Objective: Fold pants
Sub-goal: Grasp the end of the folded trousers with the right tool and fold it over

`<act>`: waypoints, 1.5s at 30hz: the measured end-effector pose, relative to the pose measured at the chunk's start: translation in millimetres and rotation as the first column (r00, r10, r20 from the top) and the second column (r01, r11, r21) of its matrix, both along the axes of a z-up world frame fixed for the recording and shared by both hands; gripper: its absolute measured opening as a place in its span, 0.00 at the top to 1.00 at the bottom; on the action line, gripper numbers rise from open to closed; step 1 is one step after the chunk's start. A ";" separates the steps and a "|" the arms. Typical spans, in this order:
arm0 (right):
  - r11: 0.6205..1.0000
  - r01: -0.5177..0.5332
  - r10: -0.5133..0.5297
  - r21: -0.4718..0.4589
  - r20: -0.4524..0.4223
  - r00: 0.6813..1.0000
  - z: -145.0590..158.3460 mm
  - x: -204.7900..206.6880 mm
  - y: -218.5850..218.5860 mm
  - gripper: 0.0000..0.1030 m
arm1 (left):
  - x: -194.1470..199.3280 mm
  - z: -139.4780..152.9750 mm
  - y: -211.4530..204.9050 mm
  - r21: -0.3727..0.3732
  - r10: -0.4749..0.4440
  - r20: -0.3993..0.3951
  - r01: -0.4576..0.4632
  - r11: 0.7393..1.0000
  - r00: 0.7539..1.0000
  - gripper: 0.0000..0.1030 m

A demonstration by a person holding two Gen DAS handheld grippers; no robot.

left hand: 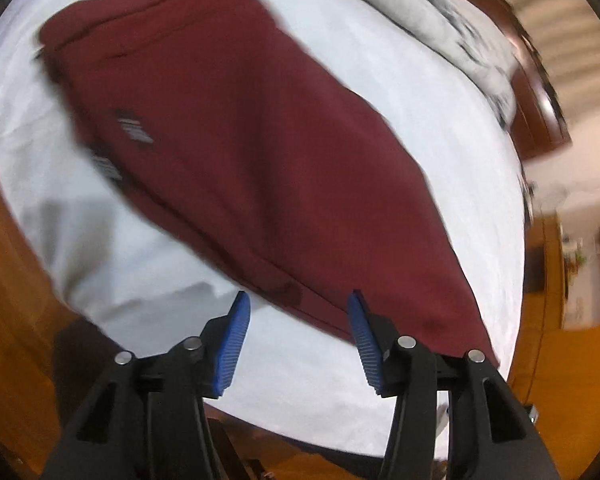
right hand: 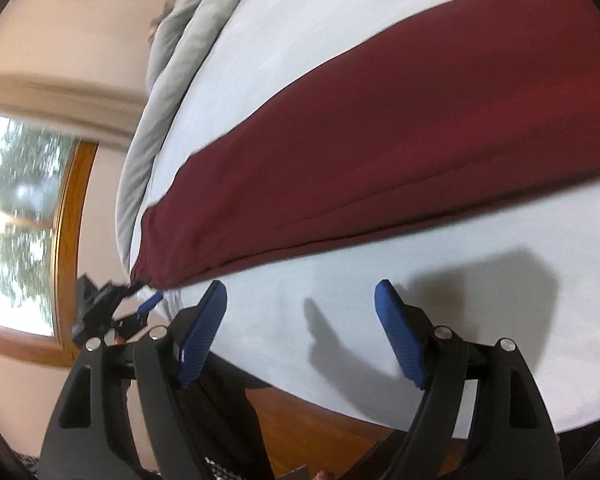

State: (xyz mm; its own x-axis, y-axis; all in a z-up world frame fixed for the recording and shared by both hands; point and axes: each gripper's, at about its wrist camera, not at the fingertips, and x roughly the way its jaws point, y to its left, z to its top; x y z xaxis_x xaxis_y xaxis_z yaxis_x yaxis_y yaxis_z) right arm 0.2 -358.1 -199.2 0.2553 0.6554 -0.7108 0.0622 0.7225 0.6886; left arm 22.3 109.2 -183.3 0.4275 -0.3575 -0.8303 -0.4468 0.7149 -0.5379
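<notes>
Dark red fabric pants (left hand: 236,152), folded lengthwise, lie flat across a white sheeted bed (left hand: 440,128). The left gripper (left hand: 298,338), blue-padded jaws wide apart and holding nothing, hovers at the pants' near hem edge; whether a pad touches the cloth is unclear through blur. The right gripper (right hand: 300,334), equally spread and empty, hangs over bare sheet near the pants' long edge. A crumpled grey blanket (right hand: 176,68) borders the bed's far side.

Nothing readable here tbh. The maroon pants (left hand: 240,152) have a small whitish striped print near the waistband, and a second one just below it, both too blurry to read.
</notes>
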 end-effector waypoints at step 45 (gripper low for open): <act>0.873 0.415 -0.466 0.256 0.192 0.864 28.4 36.6 -183.0 0.87 | 75.1 9.0 -180.4 0.230 -0.441 0.036 0.422 0.877 0.897 0.17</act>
State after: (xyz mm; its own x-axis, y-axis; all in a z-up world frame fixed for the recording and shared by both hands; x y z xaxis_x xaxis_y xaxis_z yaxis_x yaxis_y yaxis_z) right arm 36.8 -541.1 -170.8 0.6960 0.5538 -0.4571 0.1560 0.5048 0.8490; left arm 97.4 -71.2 -174.3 0.3425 -0.3435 -0.8745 -0.0277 0.9267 -0.3749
